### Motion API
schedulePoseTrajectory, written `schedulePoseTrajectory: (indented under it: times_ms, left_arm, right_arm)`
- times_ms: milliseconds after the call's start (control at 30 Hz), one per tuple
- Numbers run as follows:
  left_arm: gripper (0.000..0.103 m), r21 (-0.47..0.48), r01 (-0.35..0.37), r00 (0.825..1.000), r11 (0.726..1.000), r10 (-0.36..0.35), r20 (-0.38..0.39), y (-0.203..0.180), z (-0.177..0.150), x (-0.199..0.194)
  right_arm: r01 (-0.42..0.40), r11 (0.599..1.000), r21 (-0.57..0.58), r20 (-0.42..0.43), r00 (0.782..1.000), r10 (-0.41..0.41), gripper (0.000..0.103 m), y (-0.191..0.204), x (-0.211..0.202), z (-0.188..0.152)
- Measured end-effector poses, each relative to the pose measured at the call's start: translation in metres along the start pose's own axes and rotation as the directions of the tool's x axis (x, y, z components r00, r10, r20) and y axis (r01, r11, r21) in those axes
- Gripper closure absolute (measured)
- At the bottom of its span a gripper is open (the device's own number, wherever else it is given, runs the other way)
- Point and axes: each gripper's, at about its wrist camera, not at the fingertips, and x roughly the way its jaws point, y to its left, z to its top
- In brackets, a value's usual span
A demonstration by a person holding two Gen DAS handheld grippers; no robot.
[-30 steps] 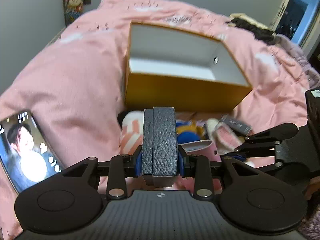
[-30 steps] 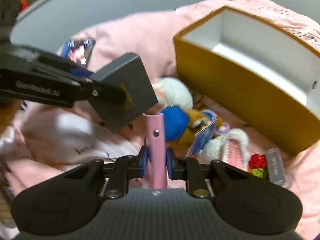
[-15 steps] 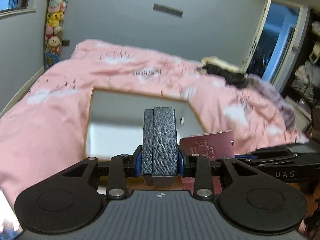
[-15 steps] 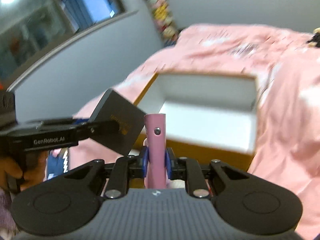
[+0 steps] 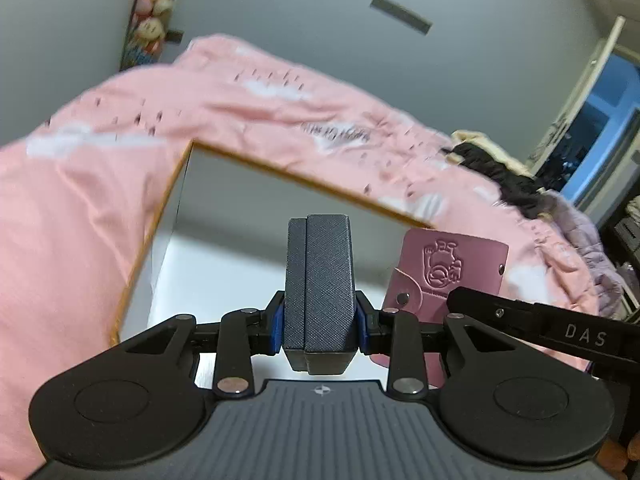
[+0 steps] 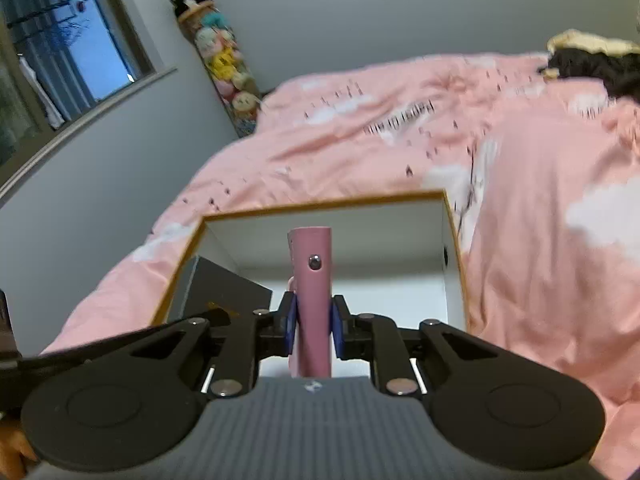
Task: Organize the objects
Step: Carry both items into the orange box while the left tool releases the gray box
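Note:
My left gripper (image 5: 320, 322) is shut on a dark grey textured box (image 5: 320, 276), held on edge over the open yellow-rimmed cardboard box (image 5: 172, 204) with a white inside. My right gripper (image 6: 313, 328) is shut on a pink leather card holder (image 6: 314, 292), also held over that box (image 6: 320, 206). In the left wrist view the pink holder (image 5: 448, 268) and the right gripper's arm show just right of the grey box. In the right wrist view the grey box (image 6: 224, 288) sits low at the cardboard box's left wall.
The cardboard box lies on a bed with a pink quilt (image 6: 520, 200). A grey wall stands behind it, with a hanging column of plush toys (image 6: 224, 60). Dark clothes (image 5: 500, 168) lie at the bed's far right. A window (image 6: 60, 60) is at the left.
Both grippers have lifted from the pile of small items and moved forward over the open cardboard box, each still holding its object. The phone and toys have left the views.

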Motion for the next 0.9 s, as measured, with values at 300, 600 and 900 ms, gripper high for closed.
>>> schedulePoseTrajectory:
  times_ms: [300, 600, 900]
  left_arm:
    - [0.065, -0.014, -0.062, 0.989, 0.998, 0.060, -0.134, 0.010, -0.009, 0.047]
    - [0.065, 0.022, -0.118, 0.977, 0.993, 0.120, -0.176, 0.011, -0.023, 0.062]
    - [0.050, 0.100, -0.152, 0.972, 0.983, 0.167, -0.163, 0.007, -0.031, 0.057]
  right_arm:
    - [0.071, 0.997, -0.019, -0.056, 0.996, -0.072, 0.084, -0.002, 0.039, -0.007]
    - [0.115, 0.989, -0.098, -0.051, 0.991, -0.120, 0.084, 0.006, 0.042, -0.018]
    - [0.123, 0.986, -0.109, -0.056, 0.990, -0.129, 0.084, 0.006, 0.039, -0.024]
